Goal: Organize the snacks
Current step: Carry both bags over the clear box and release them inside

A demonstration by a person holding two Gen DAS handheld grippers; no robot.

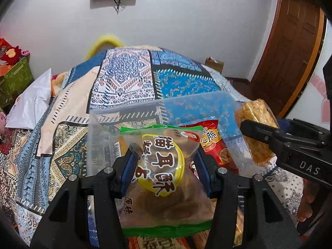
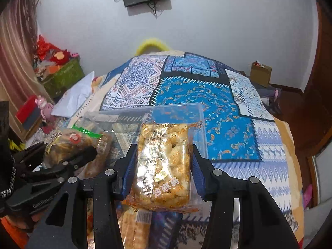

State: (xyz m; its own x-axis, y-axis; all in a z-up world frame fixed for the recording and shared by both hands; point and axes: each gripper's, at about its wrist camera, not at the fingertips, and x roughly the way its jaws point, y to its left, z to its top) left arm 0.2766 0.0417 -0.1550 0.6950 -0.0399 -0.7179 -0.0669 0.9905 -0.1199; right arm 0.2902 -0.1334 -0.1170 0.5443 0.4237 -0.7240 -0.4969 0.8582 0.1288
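Left wrist, fingers pinching green-edged snack packet

Bedspread blue-white patchwork; cookie packet green-edged, yellow circle; pastry packet golden.

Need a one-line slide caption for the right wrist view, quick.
Right gripper jaws clamp a golden snack pack above a clear plastic box on the patterned bedspread.
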